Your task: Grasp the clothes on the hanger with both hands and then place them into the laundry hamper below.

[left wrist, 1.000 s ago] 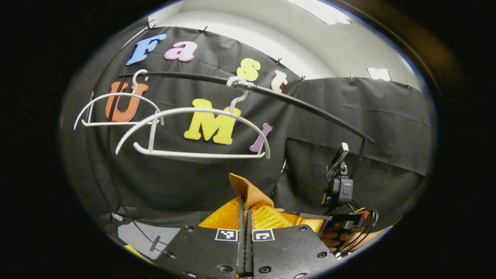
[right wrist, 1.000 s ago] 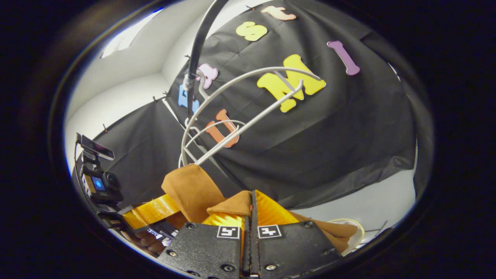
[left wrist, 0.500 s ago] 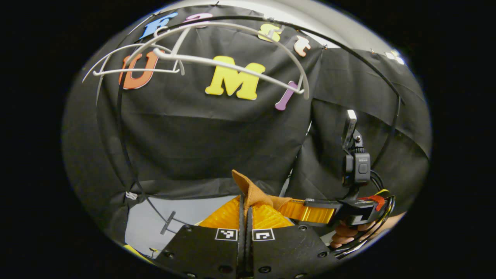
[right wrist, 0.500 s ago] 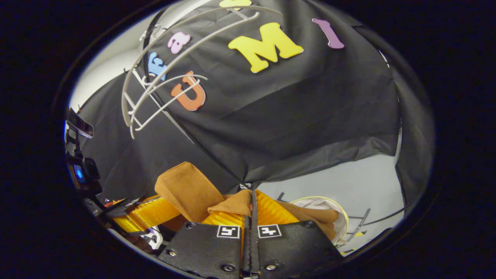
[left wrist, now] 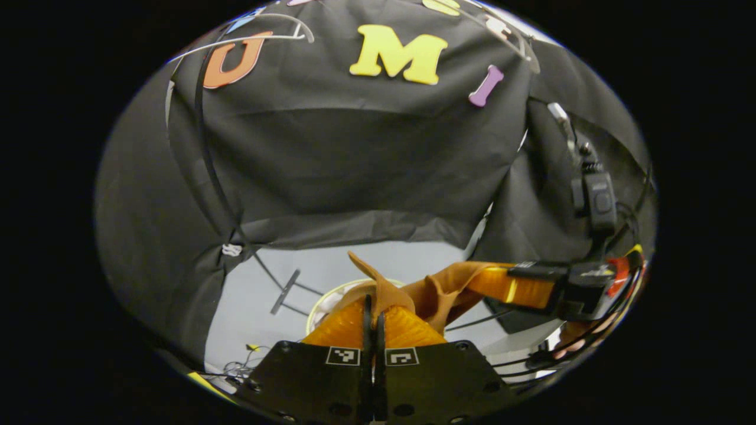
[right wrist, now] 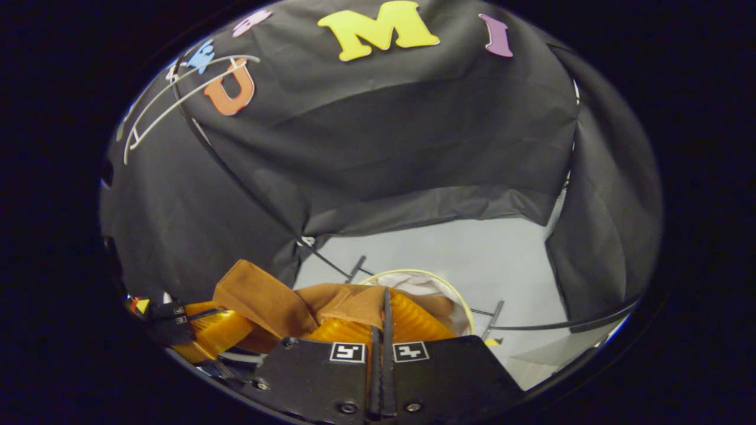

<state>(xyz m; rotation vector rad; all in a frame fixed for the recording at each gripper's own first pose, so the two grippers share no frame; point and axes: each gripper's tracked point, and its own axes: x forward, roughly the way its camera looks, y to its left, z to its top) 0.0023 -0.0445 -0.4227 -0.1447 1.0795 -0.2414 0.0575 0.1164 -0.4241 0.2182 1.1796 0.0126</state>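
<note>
1. Left tongs [left wrist: 372, 313]: orange fingers pressed together, pinching a fold of the brown cloth [left wrist: 437, 289], which rises as a point above the tips. Each black finger base carries a square black-and-white marker; no readable text.
2. Right tongs [right wrist: 384, 310]: fingers likewise closed, nipping the cloth [right wrist: 336, 298] between them. Same square markers on the bases.
3. In the left gripper view, the right tongs [left wrist: 520, 289] appear to the right, with the cloth stretched between the two. A hand [left wrist: 582, 336] holds the handle below; a black camera [left wrist: 593, 198] is mounted on top.
4. In the right gripper view, the left tongs [right wrist: 215, 327] appear low on the left, with a brown flap folded over them.
5. Hamper [right wrist: 458, 295]: round, pale-rimmed, white lining, on the grey floor [right wrist: 508, 260] directly below and behind the cloth. The cloth hangs over the opening; whether it touches the rim cannot be told.
6. White hangers [right wrist: 177, 100] hang bare at upper left, well apart from the cloth.
</note>
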